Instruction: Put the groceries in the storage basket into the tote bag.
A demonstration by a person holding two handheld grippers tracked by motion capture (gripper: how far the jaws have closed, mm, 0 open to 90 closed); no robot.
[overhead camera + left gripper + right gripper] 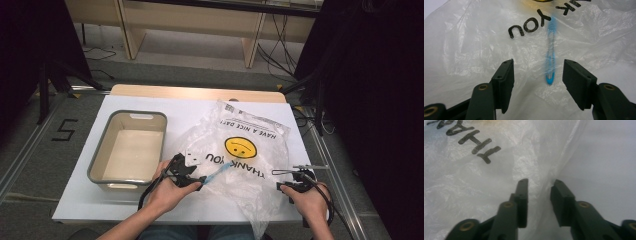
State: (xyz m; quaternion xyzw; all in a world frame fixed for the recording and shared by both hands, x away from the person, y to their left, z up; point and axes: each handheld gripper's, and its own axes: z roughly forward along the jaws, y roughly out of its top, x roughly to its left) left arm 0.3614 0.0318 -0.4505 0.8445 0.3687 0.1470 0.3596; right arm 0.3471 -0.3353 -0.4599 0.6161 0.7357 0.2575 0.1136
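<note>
A clear plastic bag (260,130) printed with a yellow smiley and "THANK YOU" lies crumpled on the white table top (85,202). Inside it lies a blue toothbrush (218,171), seen through the film, and its handle end (550,79) points toward my left gripper (200,181). That gripper (537,72) rests at the bag's left edge with its jaws wide apart, open, the handle end just ahead between them and untouched. My right gripper (276,179) sits at the bag's right edge. In the right gripper view it (539,186) is open, with a fold of the bag's edge (549,177) running into the gap.
A grey-rimmed rectangular bin (96,162) with a pale inside stands on the left of the table, right beside my left hand. The table's front edge lies close under both hands. Dark curtains and stands flank the table, and cables trail on the floor behind.
</note>
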